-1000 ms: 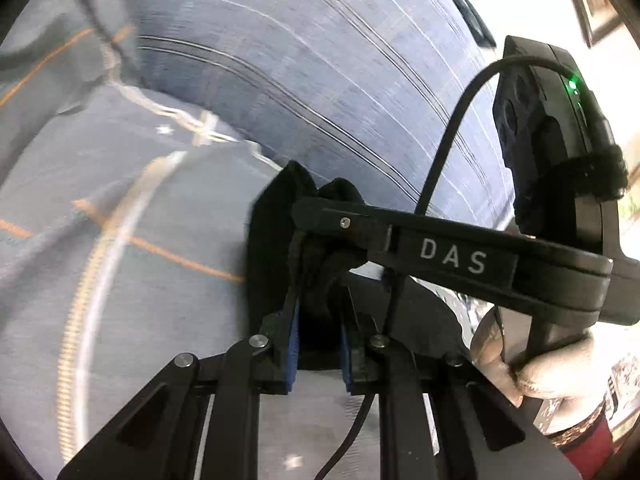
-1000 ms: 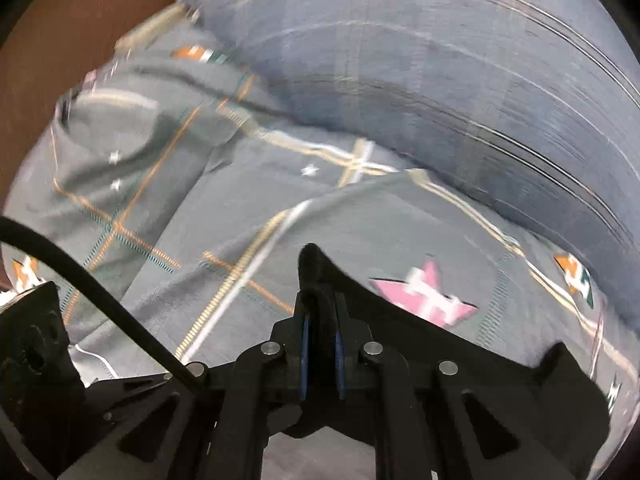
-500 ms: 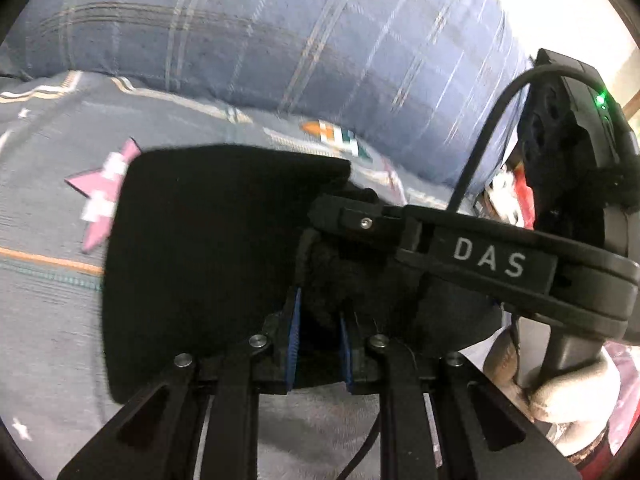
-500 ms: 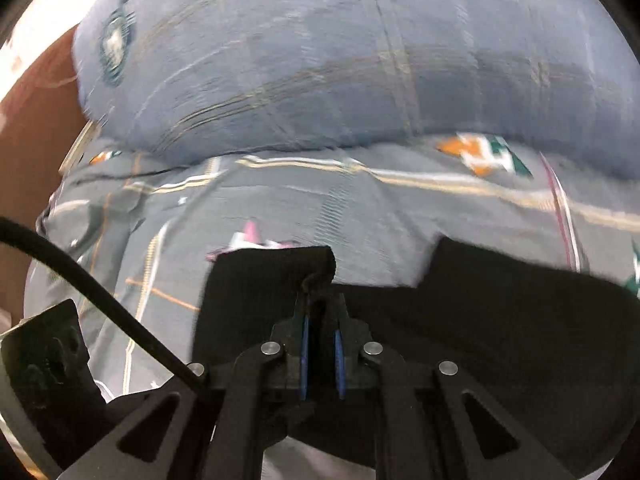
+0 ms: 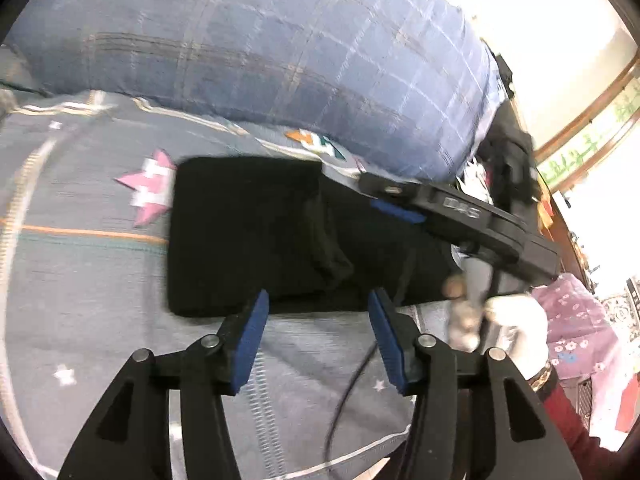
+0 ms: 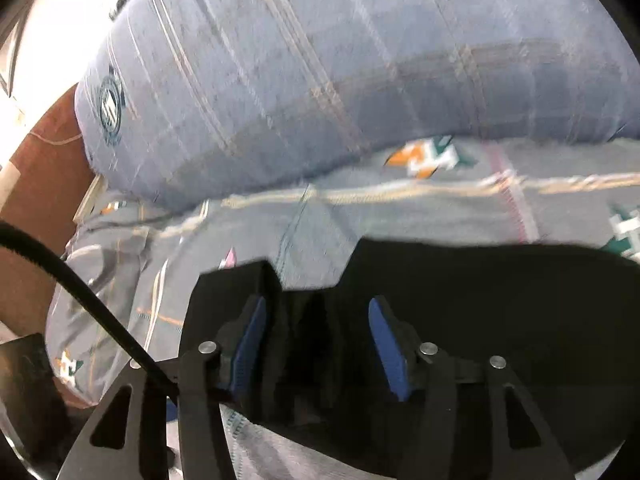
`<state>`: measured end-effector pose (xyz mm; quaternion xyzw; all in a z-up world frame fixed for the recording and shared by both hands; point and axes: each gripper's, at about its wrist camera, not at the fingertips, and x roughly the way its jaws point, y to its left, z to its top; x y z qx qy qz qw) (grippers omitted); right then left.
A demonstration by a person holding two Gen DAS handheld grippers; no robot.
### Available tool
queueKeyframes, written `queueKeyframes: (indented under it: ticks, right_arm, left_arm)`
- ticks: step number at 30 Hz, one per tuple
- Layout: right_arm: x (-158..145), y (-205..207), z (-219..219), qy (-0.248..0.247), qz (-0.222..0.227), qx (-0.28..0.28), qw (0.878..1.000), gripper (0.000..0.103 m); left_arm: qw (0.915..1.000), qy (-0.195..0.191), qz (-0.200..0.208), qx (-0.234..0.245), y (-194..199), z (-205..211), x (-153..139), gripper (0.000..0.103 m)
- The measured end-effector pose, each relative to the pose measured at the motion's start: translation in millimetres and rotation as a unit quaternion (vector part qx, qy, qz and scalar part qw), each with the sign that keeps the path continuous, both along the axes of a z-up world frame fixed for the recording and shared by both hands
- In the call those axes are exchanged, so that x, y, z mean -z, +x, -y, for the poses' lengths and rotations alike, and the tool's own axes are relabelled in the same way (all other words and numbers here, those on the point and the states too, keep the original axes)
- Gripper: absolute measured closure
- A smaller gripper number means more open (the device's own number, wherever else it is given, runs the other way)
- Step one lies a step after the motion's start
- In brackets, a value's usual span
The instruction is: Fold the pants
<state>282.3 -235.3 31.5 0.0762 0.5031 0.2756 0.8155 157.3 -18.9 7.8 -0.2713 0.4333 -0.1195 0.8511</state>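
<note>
Both tongs have just been opening, letting go of the black pants [image 5: 256, 240] they carried in pinched. The pants lie folded on the bed's patterned sheet [image 5: 80, 280], near the blue pillow [image 5: 280, 60]. Left tongs [image 5: 318, 312] stand open at the near edge, pads off the cloth; right tongs [image 6: 316, 320] gape over the fabric, which lies between them unpressed. To finish this release well, lift both straight away — no dragging — so the fold stays square and no loose layer catches a pad.
</note>
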Motion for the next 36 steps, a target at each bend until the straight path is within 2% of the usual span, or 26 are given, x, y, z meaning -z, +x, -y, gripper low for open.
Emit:
queueKeyframes:
  ticks: [2, 3, 7, 10, 12, 14, 16, 17, 19, 21, 22, 25, 27, 28, 30, 33, 36]
  right_arm:
    - [-15, -4, 5, 0.007, 0.021, 0.004, 1.000, 0.043]
    - [-21, -5, 6, 0.028, 0.021, 0.000, 0.999, 0.043]
    - [-24, -3, -15, 0.128, -0.041, -0.039, 0.990, 0.043]
    - [0, 7, -39, 0.177, -0.111, -0.046, 0.977, 0.043]
    - [23, 14, -47, 0.178, -0.143, -0.031, 0.973, 0.043]
    - [44, 20, -44, 0.171, -0.158, -0.004, 0.973, 0.043]
    - [60, 26, -30, 0.154, -0.154, 0.028, 0.976, 0.047]
    - [70, 29, -21, 0.151, -0.154, 0.048, 0.975, 0.051]
    - [92, 34, 0, 0.197, -0.183, 0.080, 0.960, 0.084]
    - [104, 35, 9, 0.220, -0.199, 0.096, 0.950, 0.100]
    - [105, 35, 10, 0.220, -0.197, 0.093, 0.951, 0.103]
    - [95, 31, 8, 0.206, -0.177, 0.084, 0.959, 0.100]
    - [76, 21, 20, 0.211, -0.147, 0.078, 0.963, 0.085]
    - [68, 14, 29, 0.215, -0.131, 0.072, 0.965, 0.072]
    - [48, -7, 52, 0.220, -0.093, 0.065, 0.969, 0.064]
    - [29, -46, 102, 0.215, -0.039, 0.075, 0.973, 0.062]
    - [28, -82, 156, 0.191, -0.002, 0.125, 0.974, 0.062]
  left_arm:
    - [0.9998, 0.008, 0.004, -0.018, -3, -13, -3, 0.052]
    - [0.9996, 0.009, 0.002, -0.028, -1, -18, -2, 0.052]
    - [0.9980, -0.007, -0.012, -0.061, 17, -35, 8, 0.052]
    - [0.9975, 0.015, -0.031, -0.061, 35, -30, 24, 0.052]
    - [0.9968, 0.021, -0.048, -0.059, 37, -30, 34, 0.052]
    - [0.9966, 0.031, -0.050, -0.057, 39, -26, 44, 0.052]
    - [0.9970, 0.035, -0.042, -0.055, 39, -23, 45, 0.049]
    - [0.9971, 0.037, -0.040, -0.053, 40, -21, 46, 0.047]
    - [0.9973, 0.040, -0.037, -0.050, 41, -20, 46, 0.046]
    - [0.9971, 0.046, -0.035, -0.050, 42, -18, 47, 0.044]
    - [0.9969, 0.051, -0.035, -0.049, 42, -15, 47, 0.044]
    - [0.9950, 0.074, -0.050, -0.045, 44, -11, 42, 0.044]
    - [0.9934, 0.083, -0.066, -0.044, 40, -12, 33, 0.044]
    - [0.9932, 0.083, -0.071, -0.042, 37, -11, 27, 0.044]
    - [0.9939, 0.086, -0.062, -0.028, 29, -8, 11, 0.044]
    - [0.9927, 0.115, -0.038, -0.001, 24, 10, -14, 0.044]
    - [0.9903, 0.129, -0.024, 0.044, 35, 42, -33, 0.043]
